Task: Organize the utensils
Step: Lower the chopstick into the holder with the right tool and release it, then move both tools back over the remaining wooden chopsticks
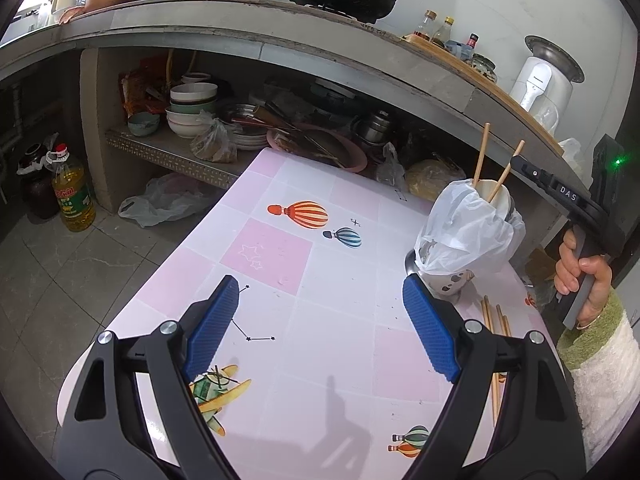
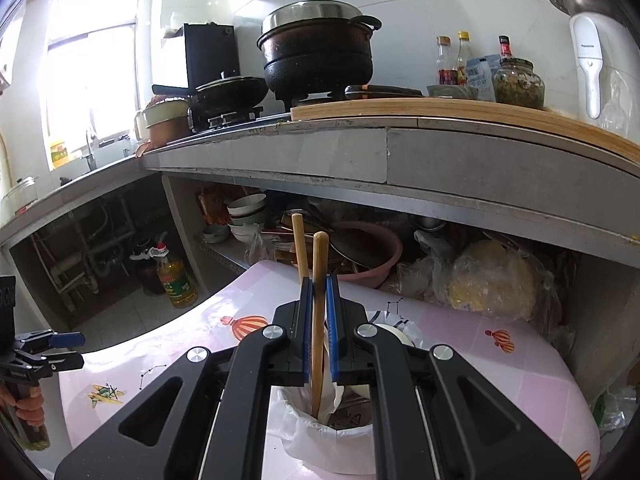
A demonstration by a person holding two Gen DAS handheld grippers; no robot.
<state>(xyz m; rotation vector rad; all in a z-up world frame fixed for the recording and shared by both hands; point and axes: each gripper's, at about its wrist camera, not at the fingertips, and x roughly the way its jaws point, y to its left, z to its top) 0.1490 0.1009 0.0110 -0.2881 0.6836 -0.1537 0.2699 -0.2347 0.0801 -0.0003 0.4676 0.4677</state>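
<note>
The right gripper (image 2: 319, 292) was clamped on a single chopstick (image 2: 319, 320), its jaws nearly together around the wood, the stick's lower end already down inside the cup (image 2: 340, 420). A second chopstick (image 2: 299, 248) stood in the same cup, leaning away behind the blue pads. The cup, wrapped in a white plastic bag (image 1: 460, 232), sat near the right edge of the pink table (image 1: 304, 360), toward its far corner. The left gripper (image 1: 320, 312) hung over the middle of the table with its jaws wide and nothing between them. More loose chopsticks (image 1: 494, 320) lay flat by the right edge, just beside the cup's base, partly hidden behind the left gripper's finger.
</note>
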